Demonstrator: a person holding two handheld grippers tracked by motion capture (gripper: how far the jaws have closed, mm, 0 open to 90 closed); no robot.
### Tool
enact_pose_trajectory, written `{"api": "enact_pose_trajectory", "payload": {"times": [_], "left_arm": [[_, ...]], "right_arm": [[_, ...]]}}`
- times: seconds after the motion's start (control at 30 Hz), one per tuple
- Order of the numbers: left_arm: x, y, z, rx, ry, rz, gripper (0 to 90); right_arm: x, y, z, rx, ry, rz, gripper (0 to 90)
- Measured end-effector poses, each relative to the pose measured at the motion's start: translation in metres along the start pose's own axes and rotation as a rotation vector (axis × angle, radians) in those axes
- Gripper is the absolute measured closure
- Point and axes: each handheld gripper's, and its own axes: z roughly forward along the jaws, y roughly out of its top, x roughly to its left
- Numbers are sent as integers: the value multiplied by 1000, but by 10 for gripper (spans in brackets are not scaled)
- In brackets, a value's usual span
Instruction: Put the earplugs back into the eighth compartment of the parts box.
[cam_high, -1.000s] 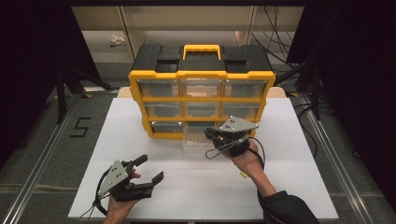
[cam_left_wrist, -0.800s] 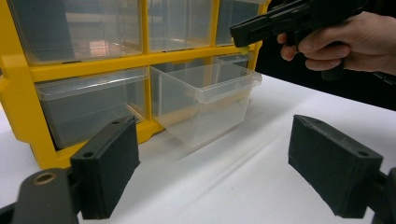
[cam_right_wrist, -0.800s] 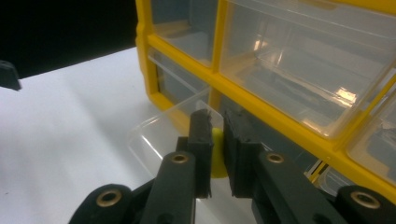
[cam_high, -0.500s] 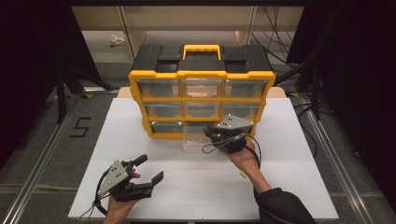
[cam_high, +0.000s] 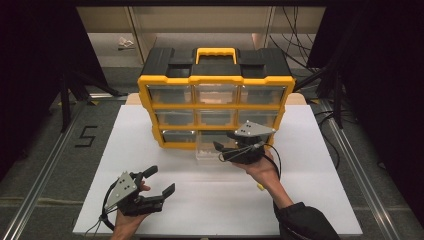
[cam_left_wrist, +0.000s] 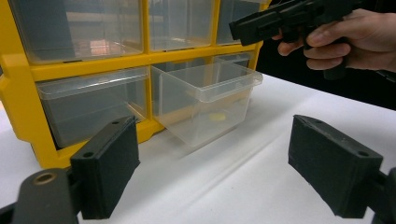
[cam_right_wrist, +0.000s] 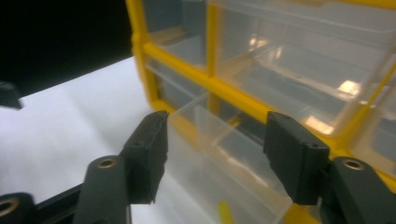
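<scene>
Nearest the person, L gripper (cam_high: 161, 181) sits low over the white table (cam_high: 320, 200), near its front-left edge, jaws wide apart w/ nothing between them. In the left gripper view its two black pads frame bare table, and the clear drawer (cam_left_wrist: 205, 100) lies ahead of them, well apart, not touched.

Further in, R gripper (cam_high: 220, 150) is held by the right hand (cam_high: 262, 170) at the drawer's right end, pointing left across it. Its jaws have just been opening; they now stand wide. In the right gripper view the pads (cam_right_wrist: 149, 149) straddle the drawer's near corner, the thin rim running up between them, but neither pad presses on it, so nothing is gripped.

The drawer itself is pulled partway out of the bottom-middle slot of the yellow organiser (cam_high: 150, 107), front resting just above the table. A small yellow item (cam_left_wrist: 215, 116) lies on its floor; can't tell what it is.

Beyond, the organiser shows three rows of three clear drawers, black lid, yellow handle (cam_high: 216, 51).

Writing: a black "5" (cam_high: 86, 136) marked on the floor left of the table. No brand or label legible on the organiser.
</scene>
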Motion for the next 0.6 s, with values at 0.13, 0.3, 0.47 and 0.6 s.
{"api": "enact_pose_trajectory", "payload": {"times": [0.13,0.3,0.47,0.6], "left_arm": [[0,0,0,0,0,0,161],[0,0,0,1,-2,0,161],[0,0,0,1,-3,-1,161],[0,0,0,2,-4,-1,161]], "right_arm": [[6,-1,-4,5,28,-10,357],[10,1,-10,-5,23,-19,325],[10,0,-16,-13,25,-10,300],[12,-3,-22,-12,30,-17,293]]}}
